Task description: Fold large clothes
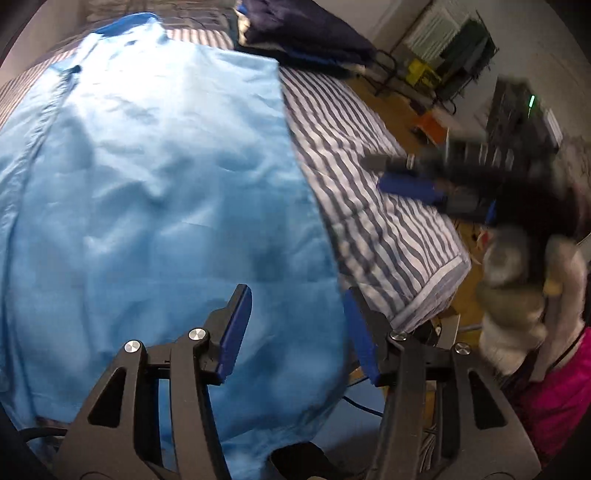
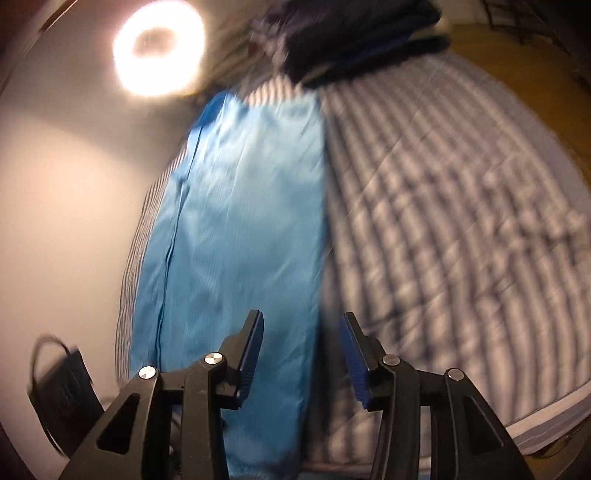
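Your left claw [image 1: 297, 314] stands spread, nothing between its pads, above the near right edge of the light blue garment [image 1: 155, 177]. Your right claw [image 2: 301, 345] is likewise spread and empty over that edge. You have the garment lying flat along the left side of the striped bed [image 1: 373, 206]; dark folded clothes [image 1: 306, 33] sit at its far end.

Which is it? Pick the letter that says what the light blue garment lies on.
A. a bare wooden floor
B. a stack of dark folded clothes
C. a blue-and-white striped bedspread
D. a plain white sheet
C: the light blue garment lies spread flat on the striped bedspread, whose blue and white stripes show along its right edge and beyond its far end.
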`<state>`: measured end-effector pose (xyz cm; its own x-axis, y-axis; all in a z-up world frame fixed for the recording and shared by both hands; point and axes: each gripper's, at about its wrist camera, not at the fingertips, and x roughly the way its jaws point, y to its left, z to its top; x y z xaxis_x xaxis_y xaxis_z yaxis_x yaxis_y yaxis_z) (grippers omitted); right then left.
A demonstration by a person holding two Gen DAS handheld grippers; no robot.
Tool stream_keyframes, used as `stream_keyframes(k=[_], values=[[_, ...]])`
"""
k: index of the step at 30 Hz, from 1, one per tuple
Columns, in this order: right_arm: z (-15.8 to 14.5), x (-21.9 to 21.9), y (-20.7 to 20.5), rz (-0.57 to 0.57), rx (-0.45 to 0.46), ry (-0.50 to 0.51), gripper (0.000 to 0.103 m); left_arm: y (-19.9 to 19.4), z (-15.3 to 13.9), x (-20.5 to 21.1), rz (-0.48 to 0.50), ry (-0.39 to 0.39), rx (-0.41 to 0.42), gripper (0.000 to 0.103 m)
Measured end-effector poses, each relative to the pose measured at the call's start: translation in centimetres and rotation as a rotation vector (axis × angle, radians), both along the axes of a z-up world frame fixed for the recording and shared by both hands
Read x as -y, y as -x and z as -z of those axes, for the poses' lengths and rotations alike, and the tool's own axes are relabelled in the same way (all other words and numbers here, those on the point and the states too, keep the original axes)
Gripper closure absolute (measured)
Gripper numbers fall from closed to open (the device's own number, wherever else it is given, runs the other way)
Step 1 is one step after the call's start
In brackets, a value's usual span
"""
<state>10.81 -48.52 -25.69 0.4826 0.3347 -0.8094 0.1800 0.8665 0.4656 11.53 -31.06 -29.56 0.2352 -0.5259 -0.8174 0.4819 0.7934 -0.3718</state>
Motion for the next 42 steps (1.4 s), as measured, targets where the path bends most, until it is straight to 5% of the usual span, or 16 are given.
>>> stream_keyframes(k=[4,9,10,11,12,14,18,25,28,30,33,42], values=[[-0.2,3.1,-0.5,0.057,0.029,-0.009,0.054,0.1,1.7,3.3,-0.021,-0.066,-0.041,0.049],[0.8,4.1,-2.0,0.07,0.035,0.065,0.055,-0.2,3.7,4.7,-0.065,-0.168,0.008,0.051],[1.0,4.1,-2.5,0.055,0.031,0.062,0.056,-0.2,3.7,4.6,-0.068,-0.176,0.027,0.058],[1.2,3.8,-3.1,0.036,0.026,0.051,0.056,-0.4,3.7,4.4,-0.073,-0.176,0.04,0.082],[1.3,3.4,-3.9,0.012,0.027,0.032,0.056,-0.7,3.8,4.0,-0.075,-0.147,0.016,0.095],[1.4,3.2,-4.8,-0.014,0.034,0.008,0.056,-1.8,3.8,2.6,-0.107,-0.065,-0.038,0.099],[2.0,2.2,-7.0,-0.038,0.041,-0.033,0.056,-2.0,2.4,-0.1,-0.145,0.045,-0.055,0.101],[4.8,1.2,-10.8,-0.01,-0.015,-0.083,0.059,-1.8,1.1,-1.6,-0.151,0.1,-0.042,0.101],[5.5,0.5,-12.5,-0.002,-0.031,-0.085,0.072,-1.6,1.2,-1.6,-0.141,0.111,-0.046,0.101],[5.6,-0.1,-13.3,-0.011,-0.033,-0.079,0.093,-1.6,1.0,-1.9,-0.141,0.127,-0.049,0.101],[4.6,-1.5,-14.2,-0.014,-0.026,-0.019,0.102,-1.4,0.4,-3.4,-0.158,0.171,-0.059,0.101],[-0.9,-8.6,-15.7,-0.099,0.089,0.113,0.103,-1.1,-1.8,-11.2,-0.286,0.32,-0.072,0.102]])
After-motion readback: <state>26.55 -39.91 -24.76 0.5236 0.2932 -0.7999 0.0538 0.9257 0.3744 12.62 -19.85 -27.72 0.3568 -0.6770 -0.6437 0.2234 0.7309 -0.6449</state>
